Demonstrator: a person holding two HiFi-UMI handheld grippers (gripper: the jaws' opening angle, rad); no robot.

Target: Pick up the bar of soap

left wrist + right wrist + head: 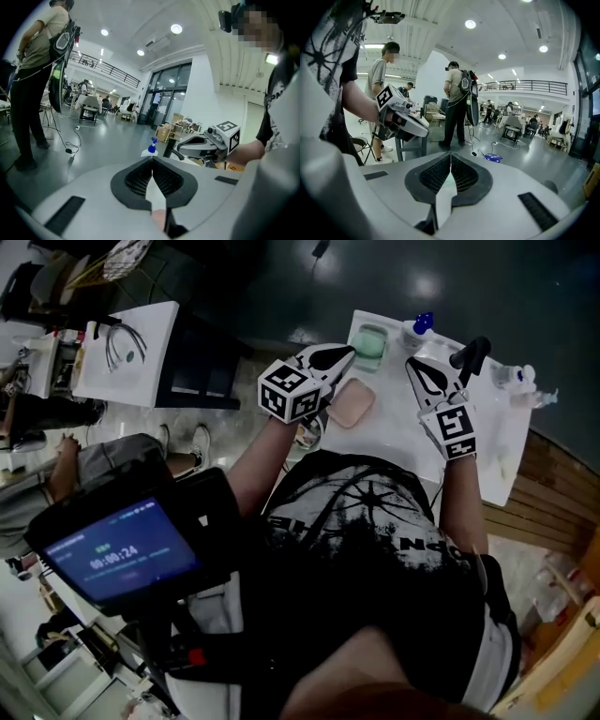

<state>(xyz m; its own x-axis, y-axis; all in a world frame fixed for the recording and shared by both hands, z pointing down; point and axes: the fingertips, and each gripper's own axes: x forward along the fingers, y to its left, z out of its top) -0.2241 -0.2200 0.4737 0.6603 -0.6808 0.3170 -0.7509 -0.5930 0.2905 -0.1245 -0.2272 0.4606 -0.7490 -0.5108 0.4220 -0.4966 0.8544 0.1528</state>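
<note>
head view shows soap bar (352, 403) beside closed left tongs (347, 352).

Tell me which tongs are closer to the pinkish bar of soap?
Left. The left tongs are right beside the bar of soap, at its upper-left in the head view; the right tongs sit farther off to its right.

White table (394, 432): pink soap bar (352, 402) beside green dish (370, 345); blue-capped bottle (421, 326) near far edge.
</note>
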